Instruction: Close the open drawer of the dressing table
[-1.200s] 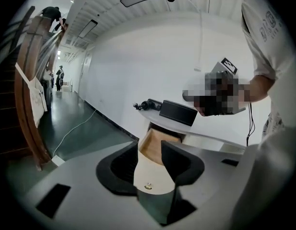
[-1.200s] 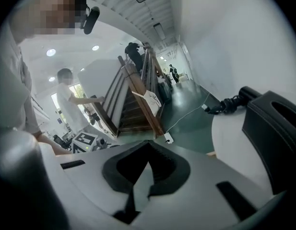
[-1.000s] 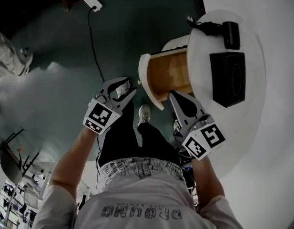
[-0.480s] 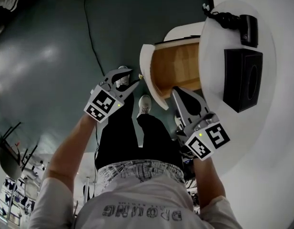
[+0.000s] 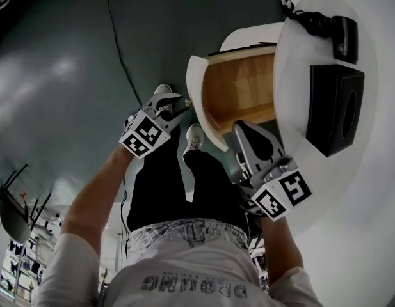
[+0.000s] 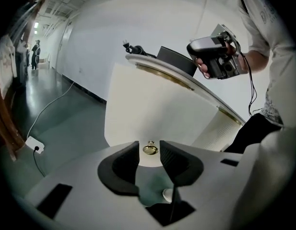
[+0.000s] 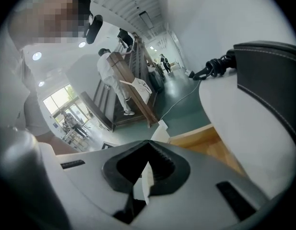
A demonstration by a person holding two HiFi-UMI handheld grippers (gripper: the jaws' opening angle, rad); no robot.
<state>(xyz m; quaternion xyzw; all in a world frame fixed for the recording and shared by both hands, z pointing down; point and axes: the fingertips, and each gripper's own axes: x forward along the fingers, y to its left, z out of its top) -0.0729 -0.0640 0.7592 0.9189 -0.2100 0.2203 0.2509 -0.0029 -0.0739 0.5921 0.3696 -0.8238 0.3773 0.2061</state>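
Left gripper (image 5: 173, 105) lower beside the drawer (image 5: 198, 85), fingers (image 6: 124, 163) closing around its untouched knob (image 6: 149, 149); right gripper (image 7: 148, 143), fingers (image 7: 165, 169) together

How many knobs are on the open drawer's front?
1: a brass knob on the white drawer front, just ahead of the left gripper's closing jaws, untouched. That gripper's body hides the front's lowest strip.

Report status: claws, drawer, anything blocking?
Left claw closing around the brass knob, not yet gripping. Right claw shut, empty, beside the drawer. Drawer open, inside bare wood. Nothing seen blocking it.
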